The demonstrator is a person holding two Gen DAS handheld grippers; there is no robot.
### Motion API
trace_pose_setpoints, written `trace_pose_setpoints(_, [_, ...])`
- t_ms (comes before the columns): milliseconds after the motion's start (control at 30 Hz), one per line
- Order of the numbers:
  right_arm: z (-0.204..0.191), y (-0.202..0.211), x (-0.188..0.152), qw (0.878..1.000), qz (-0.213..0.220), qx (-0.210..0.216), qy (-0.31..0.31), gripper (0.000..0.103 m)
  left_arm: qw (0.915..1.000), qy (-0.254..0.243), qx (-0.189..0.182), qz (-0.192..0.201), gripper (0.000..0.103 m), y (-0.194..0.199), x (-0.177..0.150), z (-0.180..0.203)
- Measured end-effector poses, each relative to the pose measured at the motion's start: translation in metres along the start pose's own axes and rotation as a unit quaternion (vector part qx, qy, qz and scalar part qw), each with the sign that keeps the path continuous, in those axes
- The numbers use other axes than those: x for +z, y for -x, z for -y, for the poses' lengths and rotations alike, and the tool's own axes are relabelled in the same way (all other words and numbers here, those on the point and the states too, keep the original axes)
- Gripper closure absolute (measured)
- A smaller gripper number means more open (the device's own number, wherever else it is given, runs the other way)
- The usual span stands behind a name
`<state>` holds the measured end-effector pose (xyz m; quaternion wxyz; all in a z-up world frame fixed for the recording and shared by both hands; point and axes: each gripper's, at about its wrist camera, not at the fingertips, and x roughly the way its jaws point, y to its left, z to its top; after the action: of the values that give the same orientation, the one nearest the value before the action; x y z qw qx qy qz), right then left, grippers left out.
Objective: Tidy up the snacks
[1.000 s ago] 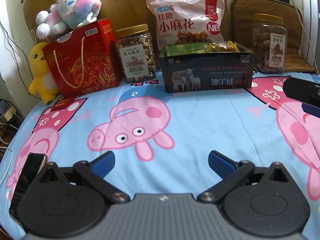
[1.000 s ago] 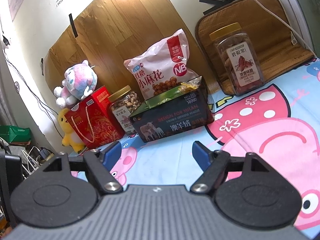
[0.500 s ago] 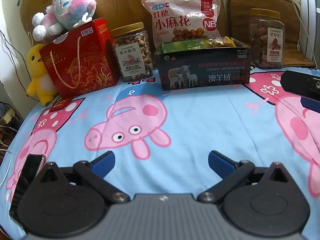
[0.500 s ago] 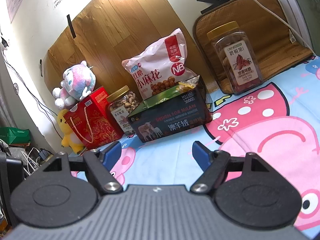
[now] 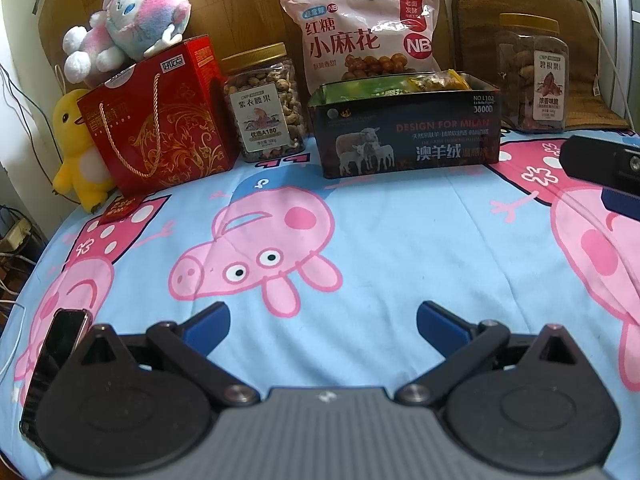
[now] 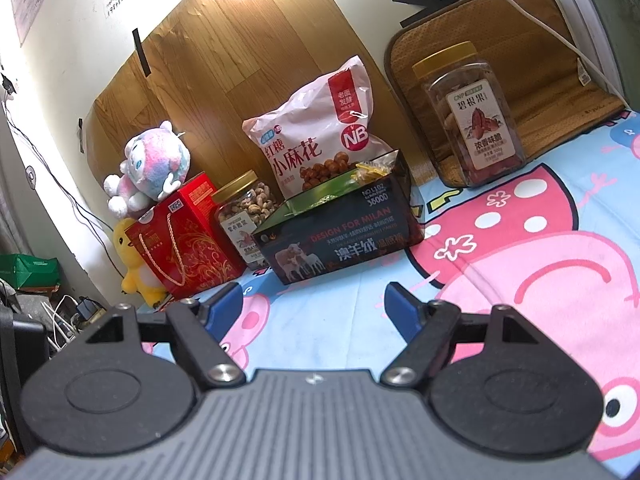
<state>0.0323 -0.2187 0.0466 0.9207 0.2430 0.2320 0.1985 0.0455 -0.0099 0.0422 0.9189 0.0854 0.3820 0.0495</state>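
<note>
Left gripper (image 5: 322, 320): blue-tipped fingers standing wide apart, gripping nothing, hovering over the cartoon-pig bedsheet (image 5: 400, 240) at the near edge. Right gripper (image 6: 314, 306): fingers likewise spread wide w/ nothing between them, facing the snack row from the right; part of it is showing at the right edge of the left wrist view.

Snacks are sitting along the far side of the sheet, against a wood-grain board (image 6: 248, 60). L to R: red gift bag (image 5: 160, 120), cashew jar (image 5: 264, 104) w/ gold lid just beside it, dark open box (image 5: 408, 128) lettered "DESIGN FOR MILAN", and pecan jar (image 5: 532, 76) w/ yellow lid at far right, apart from the box. A pink snack bag (image 5: 360, 36) is leaning upright directly behind the box. Wrapped snacks (image 5: 436, 80), yellow and green, are lying inside the box.

Other items: pink plush toy (image 5: 132, 28) resting on top of the gift bag; yellow duck plush (image 5: 76, 148) standing at its left; small red packet (image 5: 122, 208) lying flat on the sheet in front of the bag; phone (image 5: 52, 360) lying at near left, beside the left gripper; woven mat (image 6: 540, 48) propped behind the pecan jar.
</note>
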Motion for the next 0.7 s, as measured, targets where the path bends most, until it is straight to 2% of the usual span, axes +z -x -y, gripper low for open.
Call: trace_pose_setpoints(700, [0.0006,-0.0003,-0.001,1.0,-0.001,-0.001,-0.001,0.023,0.9997,0.006,-0.019,-0.014,0.0,-0.0004,0.0009,-0.0016])
